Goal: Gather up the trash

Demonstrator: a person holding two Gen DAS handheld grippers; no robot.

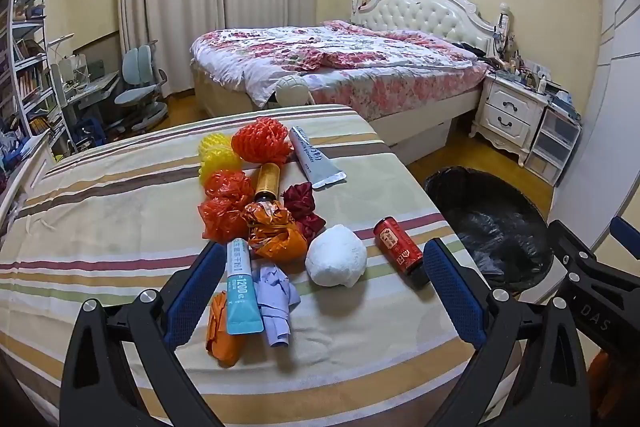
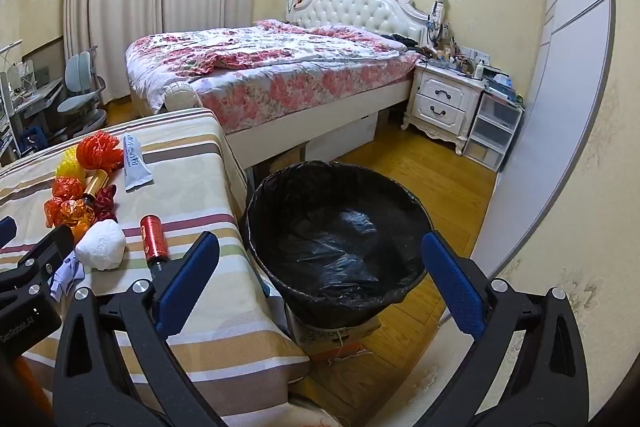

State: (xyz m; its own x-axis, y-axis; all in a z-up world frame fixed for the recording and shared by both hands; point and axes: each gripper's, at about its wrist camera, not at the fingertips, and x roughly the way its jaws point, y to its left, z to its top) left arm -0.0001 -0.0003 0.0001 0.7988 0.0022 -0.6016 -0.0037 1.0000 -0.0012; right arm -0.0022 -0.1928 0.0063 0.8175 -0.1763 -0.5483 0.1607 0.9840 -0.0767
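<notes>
Trash lies on a striped table [image 1: 100,211]: a white paper ball [image 1: 337,261], a red can [image 1: 398,247], a blue-white sachet [image 1: 242,289], a lilac paper wad [image 1: 274,297], orange wrappers [image 1: 272,233], red and yellow foam nets [image 1: 262,141], a gold bottle [image 1: 267,183] and a grey sachet [image 1: 316,159]. My left gripper [image 1: 324,291] is open just above the near trash, holding nothing. My right gripper [image 2: 320,275] is open and empty over the black-lined bin [image 2: 336,239], which stands on the floor right of the table. The ball [image 2: 102,245] and can [image 2: 154,239] also show in the right wrist view.
A bed [image 1: 340,67] with a floral quilt stands behind the table. A white nightstand [image 2: 444,103] and plastic drawers [image 2: 494,135] sit by the right wall. A desk and chair [image 1: 140,87] are at the far left. The bin rests on a cardboard box [image 2: 340,335].
</notes>
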